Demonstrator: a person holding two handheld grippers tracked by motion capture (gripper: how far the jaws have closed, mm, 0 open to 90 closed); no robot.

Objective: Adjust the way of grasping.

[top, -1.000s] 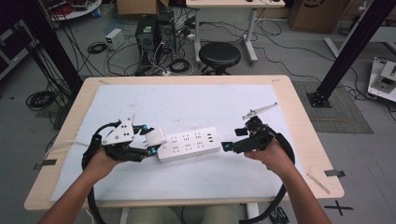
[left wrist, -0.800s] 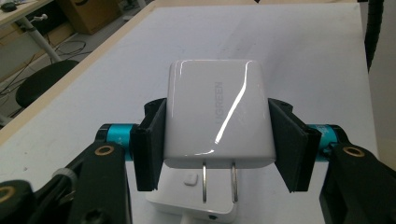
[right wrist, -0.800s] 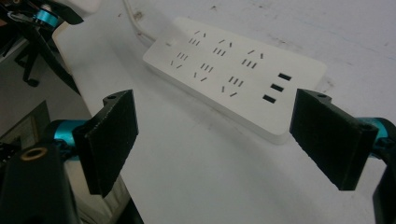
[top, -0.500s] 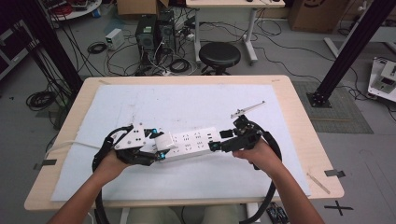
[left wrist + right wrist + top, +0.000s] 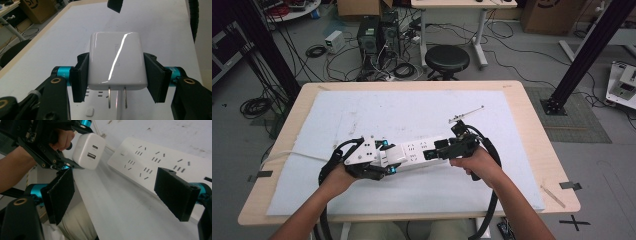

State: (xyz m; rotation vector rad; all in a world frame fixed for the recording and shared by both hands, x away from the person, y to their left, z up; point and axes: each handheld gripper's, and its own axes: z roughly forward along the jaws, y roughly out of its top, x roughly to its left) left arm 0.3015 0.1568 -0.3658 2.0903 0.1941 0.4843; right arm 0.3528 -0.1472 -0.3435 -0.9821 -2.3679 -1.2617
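Gripping white charger (image 5: 116, 61), left claw (image 5: 116, 77) above power strip (image 5: 160, 162)

Even, bright overhead light; shadows on the table (image 5: 522, 125) soft. Glare streak on the white charger (image 5: 116, 62), running toward 1 o'clock. Right gripper view: near pads (image 5: 60, 195) blurred, possibly slight motion smear at 9 o'clock.
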